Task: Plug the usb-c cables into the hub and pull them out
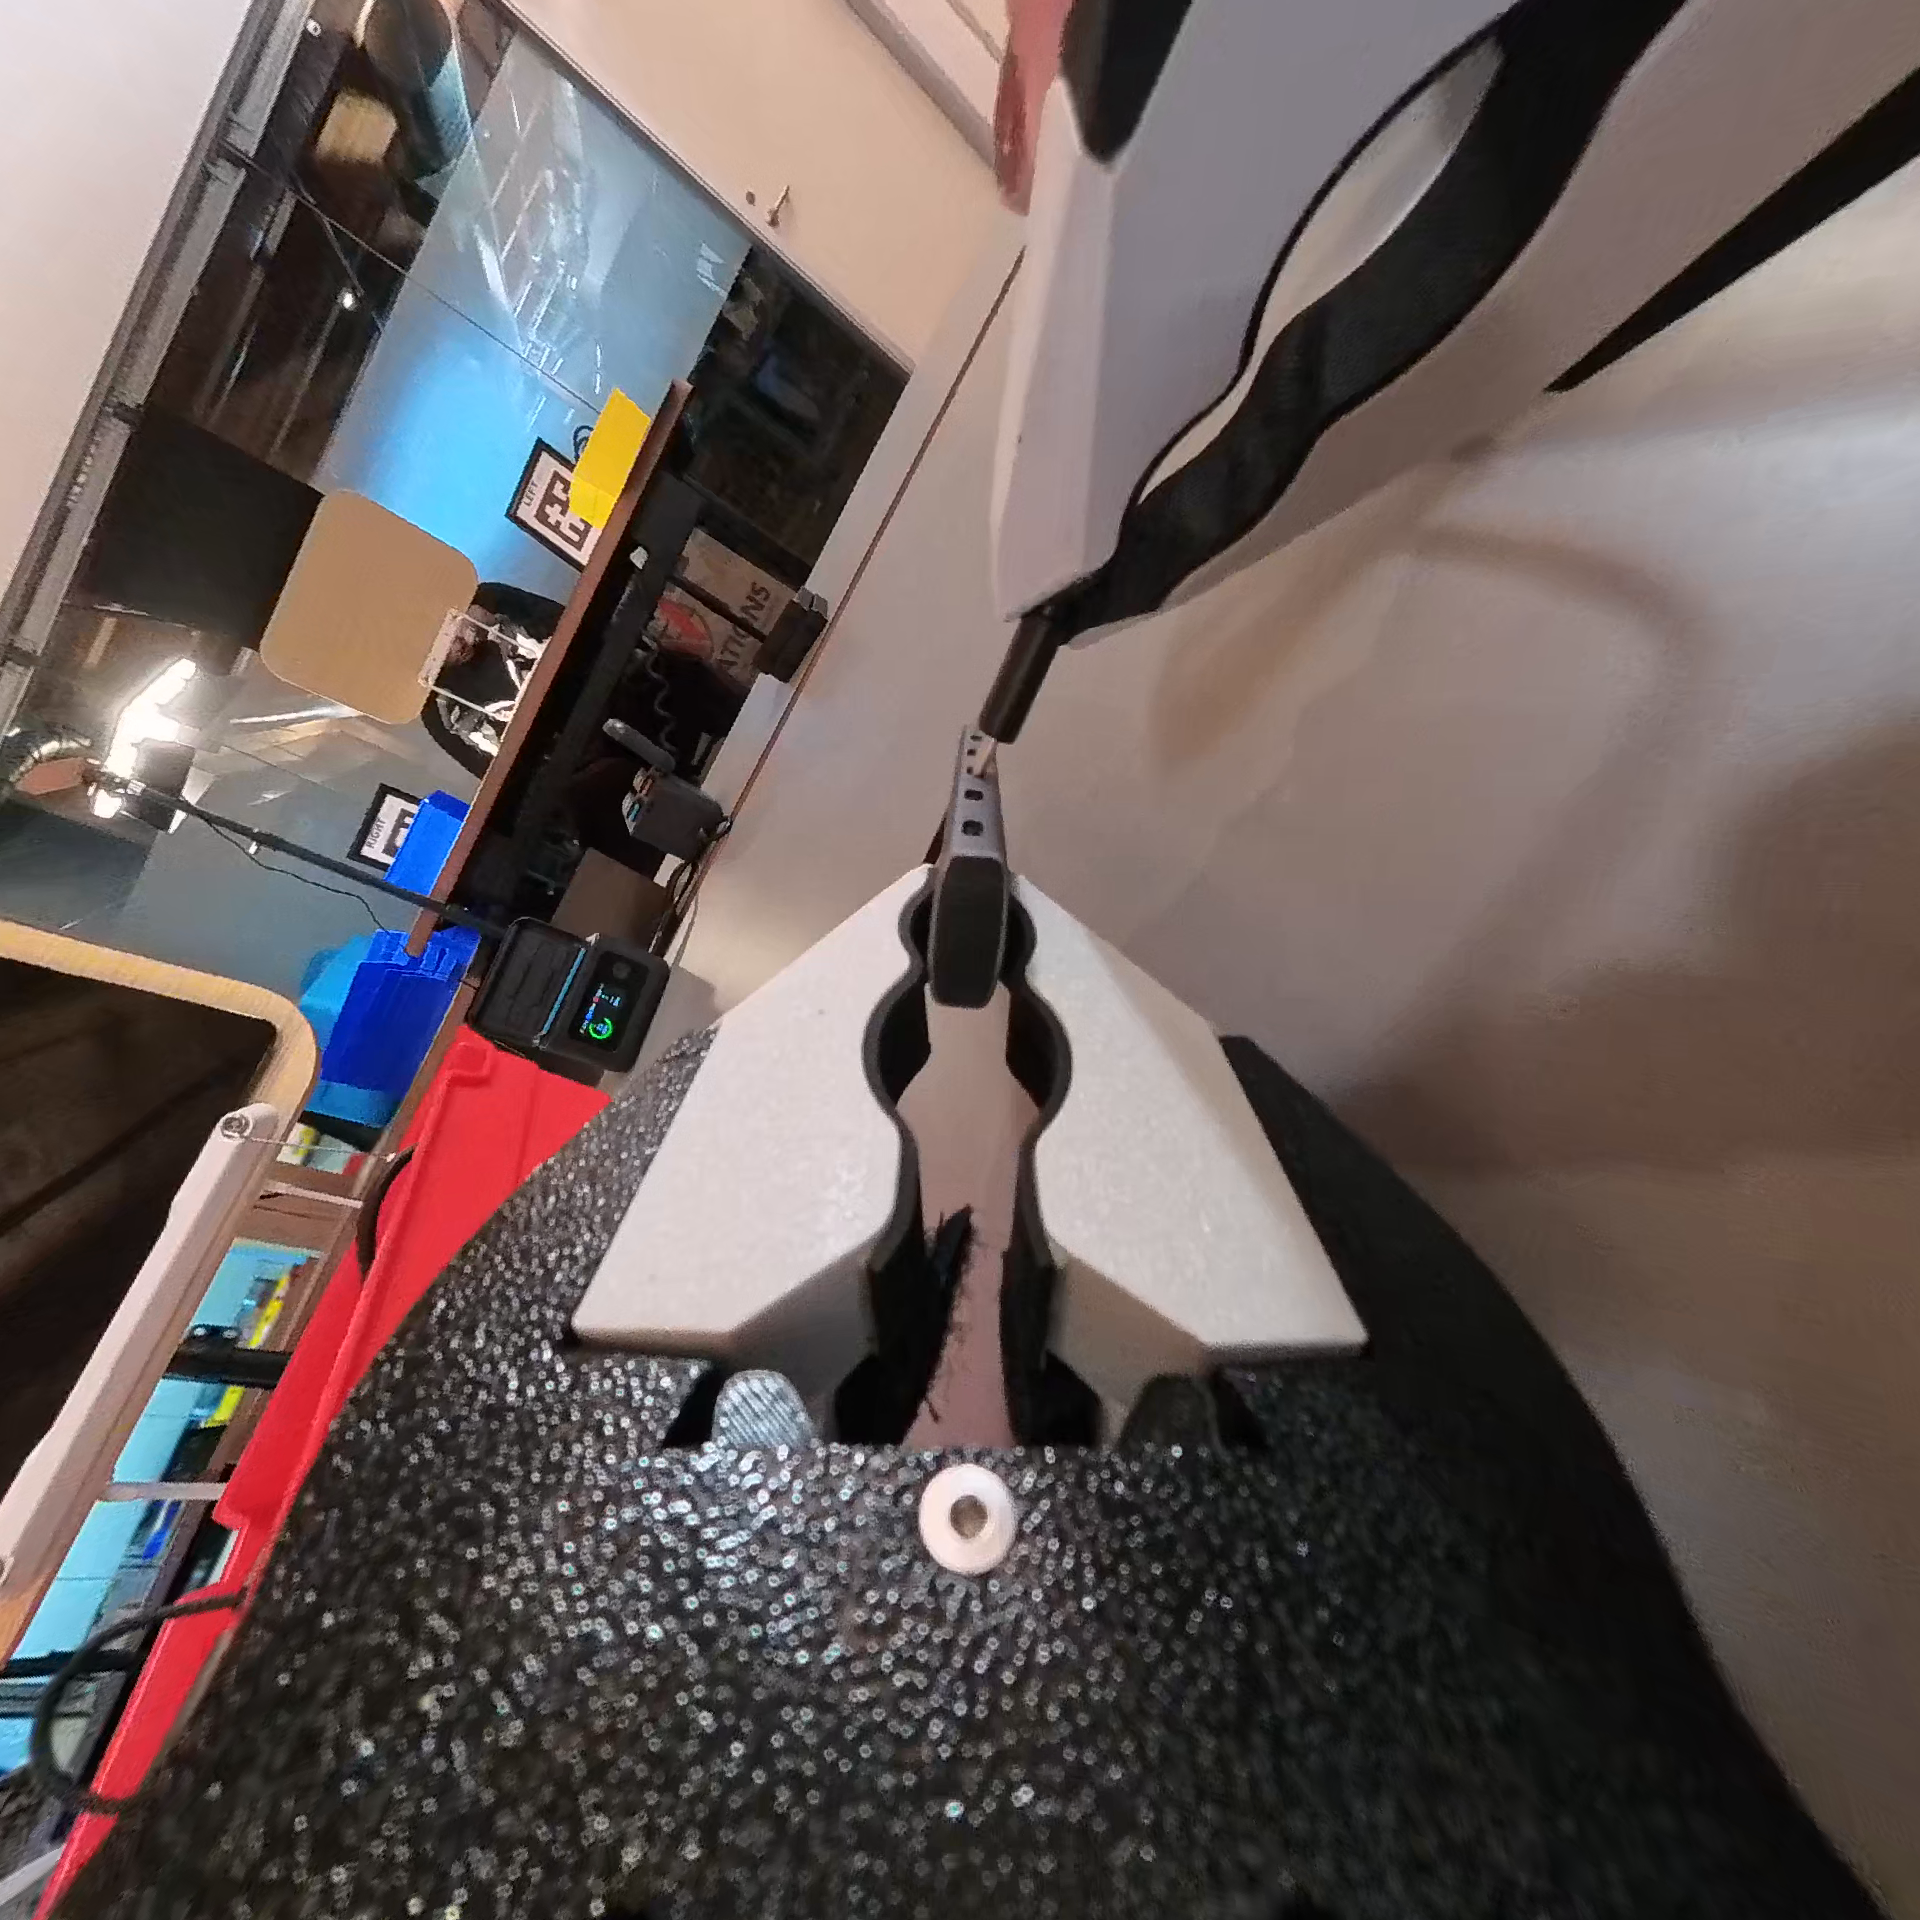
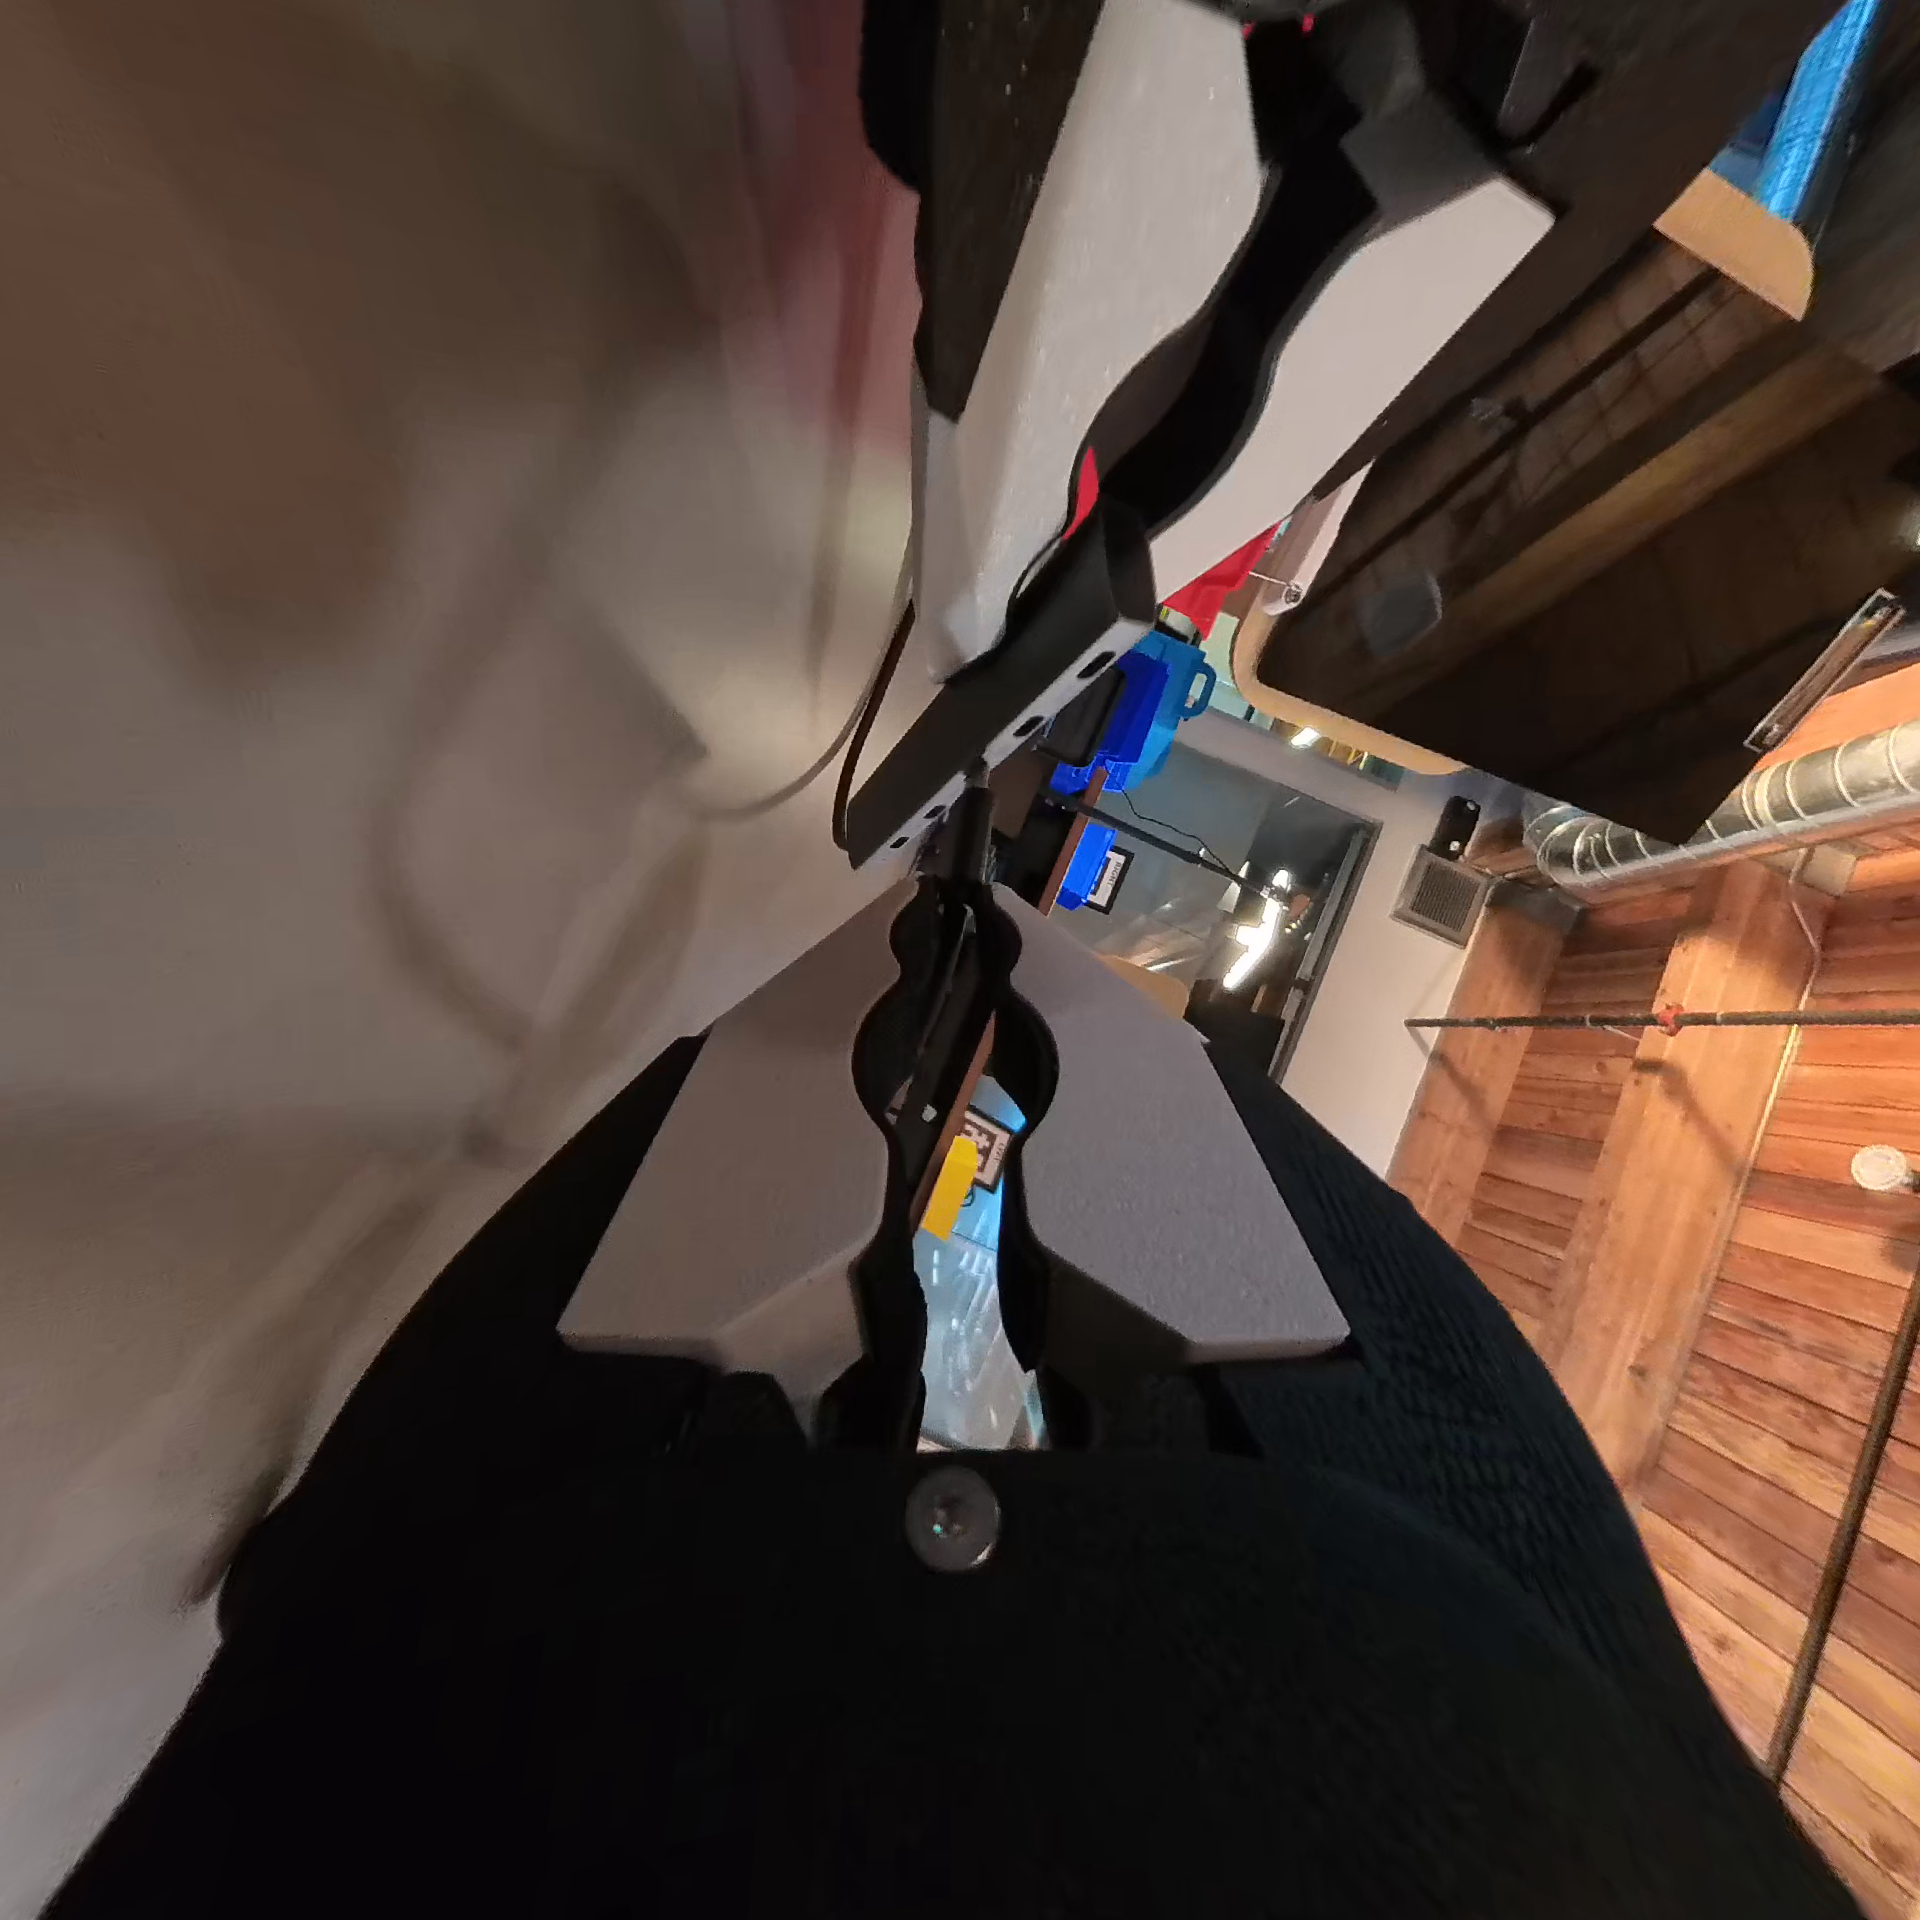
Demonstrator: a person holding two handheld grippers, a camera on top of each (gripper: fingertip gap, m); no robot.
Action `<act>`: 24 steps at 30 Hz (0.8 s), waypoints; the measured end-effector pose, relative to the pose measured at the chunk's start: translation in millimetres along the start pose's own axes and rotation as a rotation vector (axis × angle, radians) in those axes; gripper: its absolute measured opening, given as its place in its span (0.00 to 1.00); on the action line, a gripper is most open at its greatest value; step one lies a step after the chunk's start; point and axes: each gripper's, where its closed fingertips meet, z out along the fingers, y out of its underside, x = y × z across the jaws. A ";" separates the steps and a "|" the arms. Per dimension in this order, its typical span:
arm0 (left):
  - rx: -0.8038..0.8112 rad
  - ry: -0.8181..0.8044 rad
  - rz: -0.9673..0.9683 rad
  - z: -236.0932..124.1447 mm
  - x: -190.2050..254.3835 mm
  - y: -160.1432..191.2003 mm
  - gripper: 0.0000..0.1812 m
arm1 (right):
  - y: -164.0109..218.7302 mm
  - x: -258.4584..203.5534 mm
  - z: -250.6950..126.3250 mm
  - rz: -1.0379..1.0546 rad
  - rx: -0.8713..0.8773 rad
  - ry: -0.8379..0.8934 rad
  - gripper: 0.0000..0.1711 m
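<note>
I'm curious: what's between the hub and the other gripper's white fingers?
In the left wrist view, a black USB-C plug bridges them: the right gripper holds it, tip at the hub.

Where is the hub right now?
The hub is clamped at the tip of the left tongs, held up off the table, its port edge meeting the cable plug held by the right tongs.

Each camera sat on its own gripper, looking forward along the two fingers at close range, and both frames were rolled steeply against the room. The left wrist view faced the hub [image 1: 971, 831] end-on; the right wrist view saw it [image 2: 977, 717] broadside. Both shared the hub and blue bins [image 1: 374, 997] [image 2: 1132, 707].
</note>
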 end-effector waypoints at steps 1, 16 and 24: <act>0.003 0.003 0.005 -0.1 0.8 -0.6 0.04 | 0.9 -1.1 0.2 0.005 0.001 -0.003 0.03; 0.041 0.073 0.067 -3.0 15.2 -5.8 0.04 | -2.3 -10.1 -3.9 0.055 0.061 -0.068 0.03; 0.023 0.094 0.058 -3.6 18.9 -4.6 0.04 | -4.8 -12.4 -3.5 0.122 0.033 -0.101 0.03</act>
